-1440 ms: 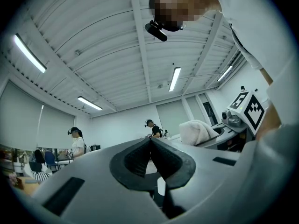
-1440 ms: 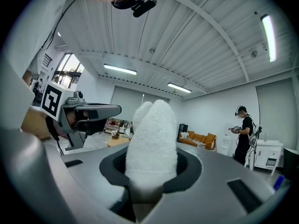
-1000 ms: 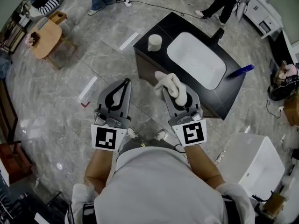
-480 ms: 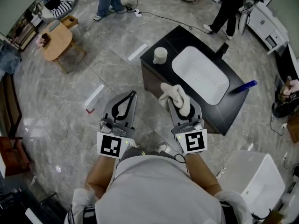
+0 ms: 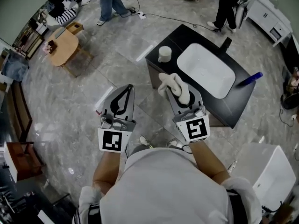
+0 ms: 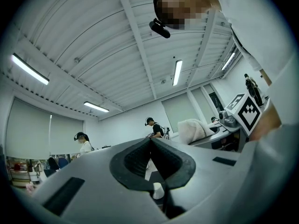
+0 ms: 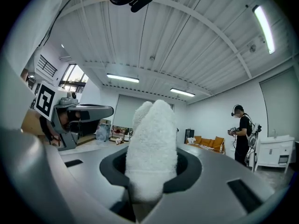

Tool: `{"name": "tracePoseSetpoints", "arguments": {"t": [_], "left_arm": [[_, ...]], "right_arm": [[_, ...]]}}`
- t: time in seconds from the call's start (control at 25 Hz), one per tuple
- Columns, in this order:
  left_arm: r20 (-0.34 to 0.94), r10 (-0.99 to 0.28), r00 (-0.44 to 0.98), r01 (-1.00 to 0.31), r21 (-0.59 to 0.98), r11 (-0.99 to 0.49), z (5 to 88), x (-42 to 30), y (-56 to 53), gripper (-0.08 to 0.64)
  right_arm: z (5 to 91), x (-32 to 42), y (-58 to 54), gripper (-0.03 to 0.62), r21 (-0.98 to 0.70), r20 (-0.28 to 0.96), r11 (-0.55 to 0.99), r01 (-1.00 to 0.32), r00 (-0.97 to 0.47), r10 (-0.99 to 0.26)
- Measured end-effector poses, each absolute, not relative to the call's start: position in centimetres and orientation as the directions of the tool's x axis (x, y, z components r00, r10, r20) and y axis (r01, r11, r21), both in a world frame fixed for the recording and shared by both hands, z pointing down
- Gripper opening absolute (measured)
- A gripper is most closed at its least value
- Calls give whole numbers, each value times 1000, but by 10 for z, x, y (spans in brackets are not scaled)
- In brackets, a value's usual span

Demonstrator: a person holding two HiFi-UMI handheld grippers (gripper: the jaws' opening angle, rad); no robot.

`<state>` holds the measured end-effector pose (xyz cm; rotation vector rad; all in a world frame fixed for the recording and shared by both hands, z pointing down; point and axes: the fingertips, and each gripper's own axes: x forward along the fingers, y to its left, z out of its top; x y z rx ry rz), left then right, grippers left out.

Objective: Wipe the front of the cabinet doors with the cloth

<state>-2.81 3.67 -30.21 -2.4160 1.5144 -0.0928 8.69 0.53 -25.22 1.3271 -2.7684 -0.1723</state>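
Observation:
The dark cabinet point(image 5: 161, 80) with a white inset basin point(image 5: 204, 70) stands ahead on the grey floor; its front doors face me and are seen steeply from above. My right gripper point(image 5: 174, 88) is shut on a white cloth point(image 5: 173, 87), which bunches up out of the jaws point(image 7: 152, 143) just in front of the cabinet's near edge. My left gripper point(image 5: 124, 91) is shut with nothing in it and hangs over the floor, left of the cabinet. Both gripper views look up at the ceiling.
A white cup point(image 5: 164, 53) and a black tap point(image 5: 226, 44) sit on the cabinet top; a blue object point(image 5: 250, 78) sticks out at its right edge. A white unit point(image 5: 264, 171) stands at lower right. People point(image 5: 108, 1) stand at the back; a wooden table point(image 5: 63, 46) is left.
The view has shifted slightly, so the cabinet sits a little further right and up. Both grippers keep their pose, the cloth still held in the right one.

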Motion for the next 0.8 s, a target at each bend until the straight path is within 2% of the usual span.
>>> {"name": "tracePoseSetpoints", "arguments": {"t": [0.12,0.8], "left_arm": [[-109,-884,455,-872,-257,-417,-294,-19,30,18],[-92,-869,486,-859,-233,-456,-280,-15,26,18]], "right_arm": [[-252,90,-1,135,133,-25,619,-774,-626,-779],[-240,91,1,135,119,1,609,-784,-614,-790]]}}
